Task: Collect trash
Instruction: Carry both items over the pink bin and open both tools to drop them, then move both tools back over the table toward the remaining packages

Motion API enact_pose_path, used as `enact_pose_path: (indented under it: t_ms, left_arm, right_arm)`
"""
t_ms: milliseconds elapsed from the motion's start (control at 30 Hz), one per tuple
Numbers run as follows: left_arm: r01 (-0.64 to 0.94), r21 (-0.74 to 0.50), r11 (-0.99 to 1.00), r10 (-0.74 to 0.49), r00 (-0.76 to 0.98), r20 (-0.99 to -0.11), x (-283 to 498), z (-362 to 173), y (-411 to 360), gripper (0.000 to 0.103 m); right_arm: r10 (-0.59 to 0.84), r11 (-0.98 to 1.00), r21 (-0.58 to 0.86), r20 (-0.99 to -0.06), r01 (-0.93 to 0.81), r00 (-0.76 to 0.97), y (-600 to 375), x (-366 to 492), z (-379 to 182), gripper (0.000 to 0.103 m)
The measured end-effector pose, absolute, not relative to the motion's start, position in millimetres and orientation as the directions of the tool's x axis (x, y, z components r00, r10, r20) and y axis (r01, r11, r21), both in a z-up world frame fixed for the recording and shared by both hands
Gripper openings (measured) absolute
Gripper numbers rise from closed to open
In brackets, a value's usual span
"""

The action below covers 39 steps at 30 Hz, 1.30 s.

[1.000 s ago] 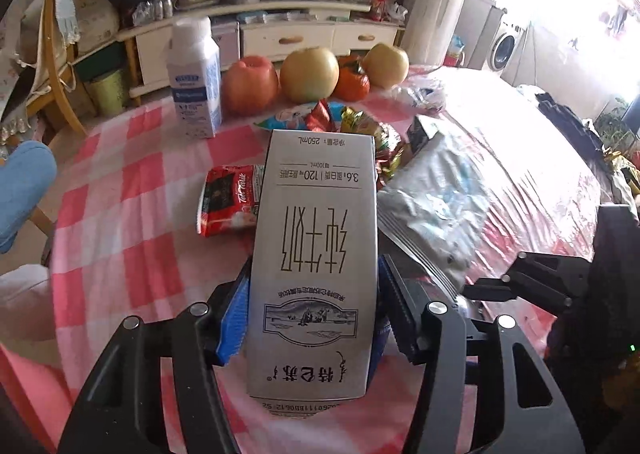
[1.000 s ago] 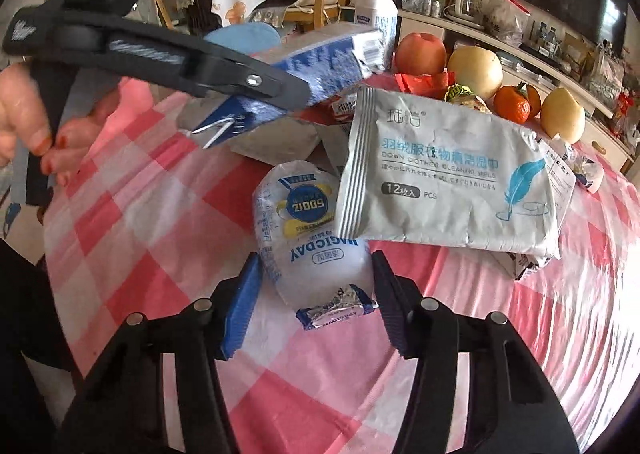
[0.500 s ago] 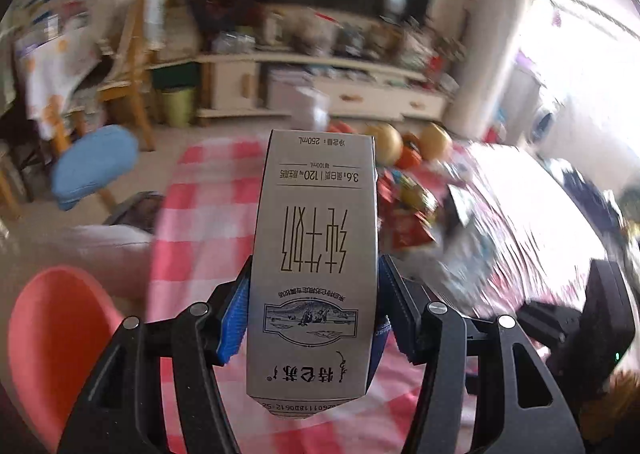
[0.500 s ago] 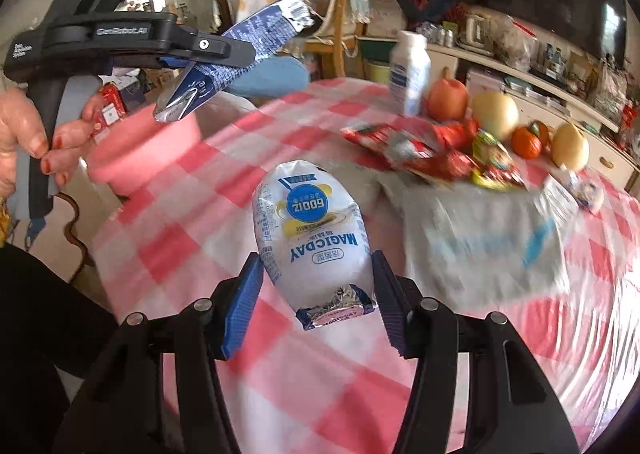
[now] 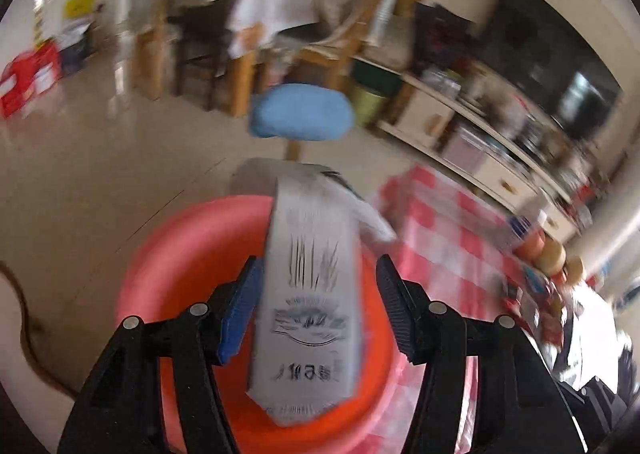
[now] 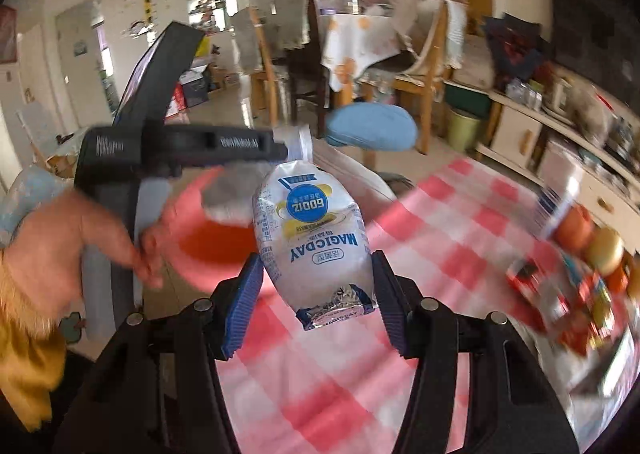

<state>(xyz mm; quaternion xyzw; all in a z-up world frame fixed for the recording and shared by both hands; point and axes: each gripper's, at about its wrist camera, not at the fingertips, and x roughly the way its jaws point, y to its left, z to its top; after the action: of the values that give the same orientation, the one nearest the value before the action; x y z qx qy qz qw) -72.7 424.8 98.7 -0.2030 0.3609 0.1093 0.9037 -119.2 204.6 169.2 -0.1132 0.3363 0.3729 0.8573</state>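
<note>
Checked bench (image 6: 460, 214) now behind; left gripper (image 5: 316, 310) jaws spread, carton (image 5: 308, 294) dropping into basin (image 5: 180, 254); right gripper (image 6: 316, 298) grasps pouch (image 6: 316, 238).

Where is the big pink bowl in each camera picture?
Left wrist view: the pink basin fills the lower middle, right behind the milk carton between the left gripper fingers.
Right wrist view: the pink basin sits left of centre, behind the white Magicday bag.
Shared landmark: the blue stool seat above the basin in both.
</note>
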Motion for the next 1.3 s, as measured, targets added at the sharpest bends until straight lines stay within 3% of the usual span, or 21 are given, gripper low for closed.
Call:
enact_pose_path:
  t_ms: [100,200,233,267,333,500,700,900,1100,1300]
  left_arm:
    - [-0.431,-0.309,0.848,0.097,0.699,-0.708,-78,92,449,0.06]
    - [-0.495,-0.309,0.812,0.127,0.667,-0.735,-79,85,466,0.07]
    - [-0.508,-0.308,0.804,0.136,0.662,-0.737,-81,83,469,0.071]
    - [-0.517,-0.306,0.799,0.142,0.658,-0.739,-81,82,471,0.072]
    - [-0.528,-0.288,0.799,0.17,0.657,-0.735,-81,83,472,0.078]
    - [-0.486,-0.27,0.831,0.207,0.721,-0.661,-86,99,460,0.088]
    - [-0.398,-0.284,0.872,0.152,0.772,-0.617,-80,108,437,0.088]
    - [-0.363,-0.264,0.894,0.124,0.764,-0.633,-71,114,410,0.088]
    - [-0.295,-0.104,0.95,0.17,0.765,-0.621,-66,132,360,0.088]
    - [-0.206,-0.183,0.961,0.064,0.812,-0.58,-66,150,323,0.088]
  right_arm:
    - [0.55,0.687,0.029,-0.674,-0.726,0.493,238,-107,164,0.057]
    - [0.558,0.672,0.031,-0.678,-0.74,0.479,263,-96,155,0.057]
    - [0.541,0.676,0.006,-0.684,-0.737,0.49,271,-94,151,0.062]
    - [0.522,0.683,0.001,-0.701,-0.731,0.487,276,-91,145,0.073]
    - [0.52,0.698,0.049,-0.72,-0.714,0.459,276,-85,136,0.082]
    - [0.515,0.747,0.077,-0.695,-0.66,0.502,246,-95,131,0.093]
    - [0.468,0.816,0.061,-0.653,-0.575,0.596,198,-106,132,0.099]
    - [0.352,0.855,-0.094,-0.617,-0.51,0.704,159,-127,135,0.099]
    - [0.238,0.876,-0.193,-0.625,-0.443,0.744,121,-138,127,0.099]
    - [0.168,0.915,-0.184,-0.634,-0.359,0.755,74,-141,119,0.099]
